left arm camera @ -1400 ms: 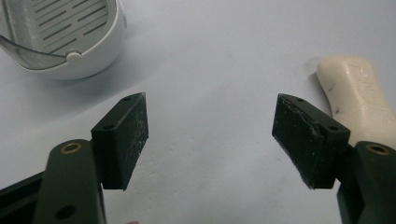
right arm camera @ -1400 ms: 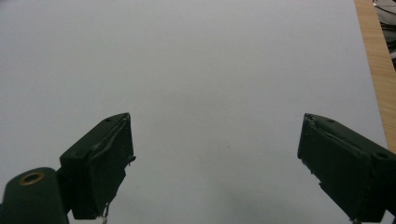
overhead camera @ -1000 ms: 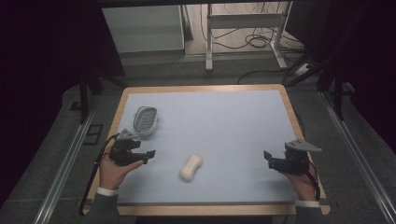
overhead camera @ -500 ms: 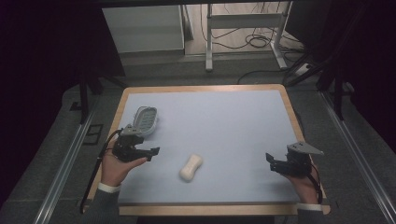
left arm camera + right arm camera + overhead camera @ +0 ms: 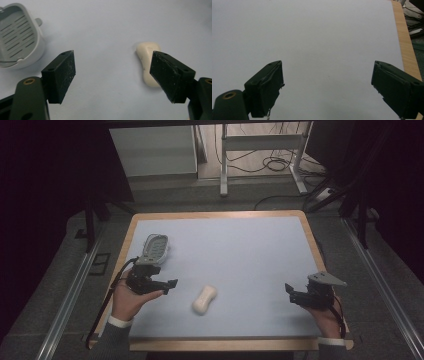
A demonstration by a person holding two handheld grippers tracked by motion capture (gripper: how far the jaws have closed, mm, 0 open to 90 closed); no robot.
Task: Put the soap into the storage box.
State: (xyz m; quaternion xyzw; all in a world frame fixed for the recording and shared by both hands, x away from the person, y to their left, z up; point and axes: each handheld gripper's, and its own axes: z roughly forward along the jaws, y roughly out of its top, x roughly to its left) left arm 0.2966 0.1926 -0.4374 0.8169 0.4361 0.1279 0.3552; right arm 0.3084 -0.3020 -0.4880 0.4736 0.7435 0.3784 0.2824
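Observation:
A cream, waisted bar of soap [image 5: 204,300] lies on the pale blue table top [image 5: 240,255], near the front and left of centre. A grey slotted soap dish [image 5: 155,247] stands behind my left gripper [image 5: 168,285]. That gripper points right toward the soap; its jaws have just been opening and stand wide with nothing between them. In the left gripper view the soap [image 5: 146,56] lies ahead, partly behind the right jaw, and the dish [image 5: 17,42] sits at the upper left. My right gripper [image 5: 291,294] hovers at the front right, open and empty [image 5: 327,87].
A wooden rim [image 5: 220,214] frames the table; it also shows at the right of the right gripper view [image 5: 405,45]. Beyond the far edge are a white cabinet [image 5: 152,150], a metal stand [image 5: 260,155] and floor cables [image 5: 270,165].
My left gripper has risen a little and edged right, with its jaws spreading wider. The soap, the dish and the right gripper have kept their places.

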